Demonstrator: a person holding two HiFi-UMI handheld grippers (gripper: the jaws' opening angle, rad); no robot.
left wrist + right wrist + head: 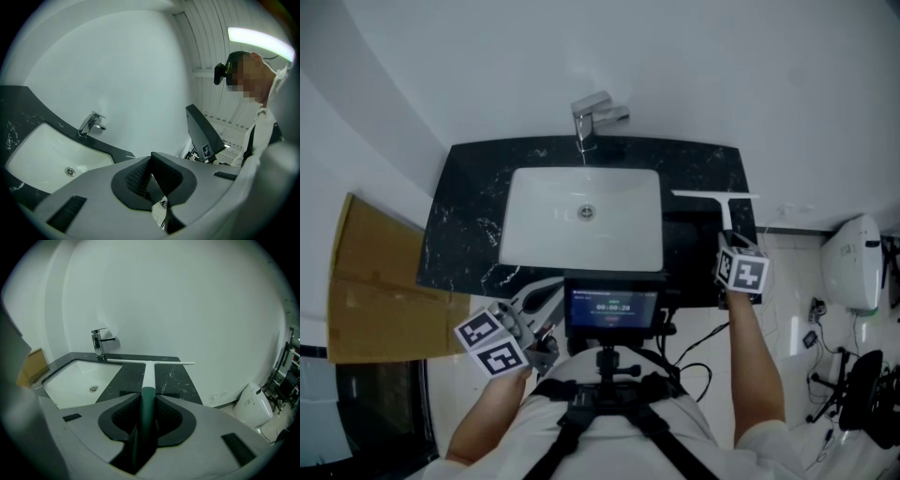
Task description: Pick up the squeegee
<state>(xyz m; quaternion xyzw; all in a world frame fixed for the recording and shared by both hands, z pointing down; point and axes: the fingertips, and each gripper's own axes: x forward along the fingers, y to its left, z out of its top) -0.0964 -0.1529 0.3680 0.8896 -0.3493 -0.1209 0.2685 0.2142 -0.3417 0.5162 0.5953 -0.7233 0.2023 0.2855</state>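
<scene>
The squeegee [148,376] has a white T-shaped blade and neck with a dark green handle. My right gripper [146,420] is shut on that green handle, and the blade [151,362] points away over the black counter, lifted off it. In the head view the squeegee [719,199] hangs over the counter's right part, ahead of the right gripper [739,267]. My left gripper [546,330] stays low at the counter's front left. In its own view the left gripper [151,180] is shut with nothing between its jaws.
A white sink [581,230] sits in the black marble counter [469,220], with a chrome tap [589,120] behind it. A cardboard box [375,291] lies at the left, a white appliance [851,262] at the right. A screen [612,307] is mounted on the person's chest.
</scene>
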